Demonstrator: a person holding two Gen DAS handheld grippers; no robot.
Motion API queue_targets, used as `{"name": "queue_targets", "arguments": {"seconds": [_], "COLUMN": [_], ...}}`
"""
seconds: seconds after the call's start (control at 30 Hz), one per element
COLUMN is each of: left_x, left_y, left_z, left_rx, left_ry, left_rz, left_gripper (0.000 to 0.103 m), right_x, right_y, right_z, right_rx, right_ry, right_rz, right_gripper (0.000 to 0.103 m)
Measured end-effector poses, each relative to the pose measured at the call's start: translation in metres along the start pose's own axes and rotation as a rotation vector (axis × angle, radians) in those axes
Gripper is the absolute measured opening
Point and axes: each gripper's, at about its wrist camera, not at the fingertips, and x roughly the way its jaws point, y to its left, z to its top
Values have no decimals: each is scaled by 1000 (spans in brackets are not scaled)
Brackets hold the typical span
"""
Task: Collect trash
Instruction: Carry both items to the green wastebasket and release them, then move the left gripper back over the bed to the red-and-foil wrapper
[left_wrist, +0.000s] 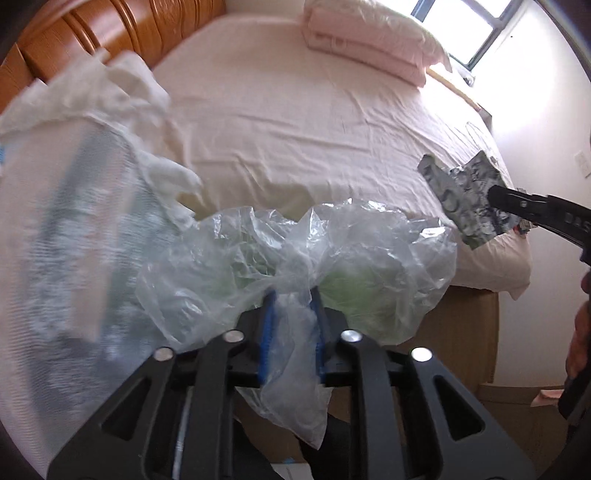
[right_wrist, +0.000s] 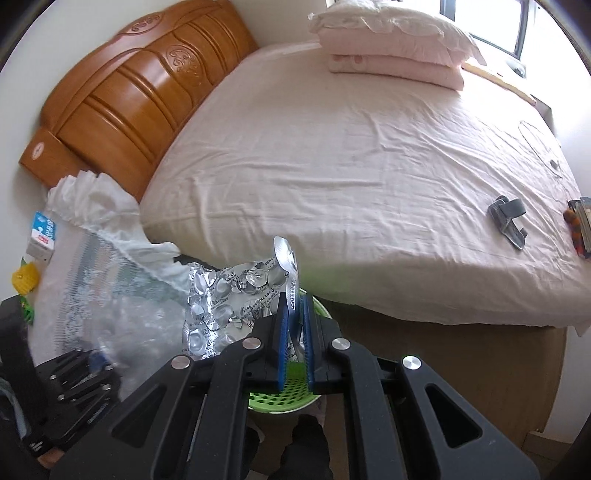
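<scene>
Left gripper (left_wrist: 291, 332) pinches a limp, light, slippery plastic bag (left_wrist: 295, 258) by its gathered neck, right gripper (right_wrist: 295, 332) pinches a thin, crinkly, empty-looking blister pack (right_wrist: 236, 295) by its edge, both over the green basket (right_wrist: 280, 402) beside the bed (right_wrist: 351, 166).

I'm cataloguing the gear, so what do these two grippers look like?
Both match: the left gripper and right gripper are matte black linkage frames with cut-out slots, round silver pivot bolts and blue finger pads. White lettering marks the right one's side, too blurred to read.
</scene>
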Motion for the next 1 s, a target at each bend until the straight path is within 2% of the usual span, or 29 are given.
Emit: {"name": "queue_targets", "arguments": {"seconds": [0.07,0.27,0.53,0.6,0.67,0.7,0.8,0.87,1.0], "left_x": [9,4,-30,-49,-65,-75,-114,-136,-183], "left_y": [-1,-13,2,12,21,25,42,52,78], "left_z": [2,-2,-11,-17,-19,-21,-30,-33,-43], "left_rx": [-23,-37,-109,-147,-169,-178,-209,-232,-294], "left_ry": [0,-26,-57,-84,-114,-133,-209,-249,-336], "left_rz": [15,32,74,94,123,138,180,183,164], "left_gripper": [54,77,91,93,95,95,95,95,95], "right_x": [6,20,52,61,64,61,50,36,-17], "right_y": [-2,0,18,27,36,41,58,74,120], "right_z": [1,-1,-15,-20,-22,-22,-17,-12,-4], "right_rx": [-7,-53,-109,-127,-141,-148,-180,-210,-338], "right_ry": [9,38,93,108,97,75,57,29,-125], "right_rz": [13,56,92,109,108,97,111,109,104], "right_gripper": [8,8,11,21,84,91,93,94,100]}}
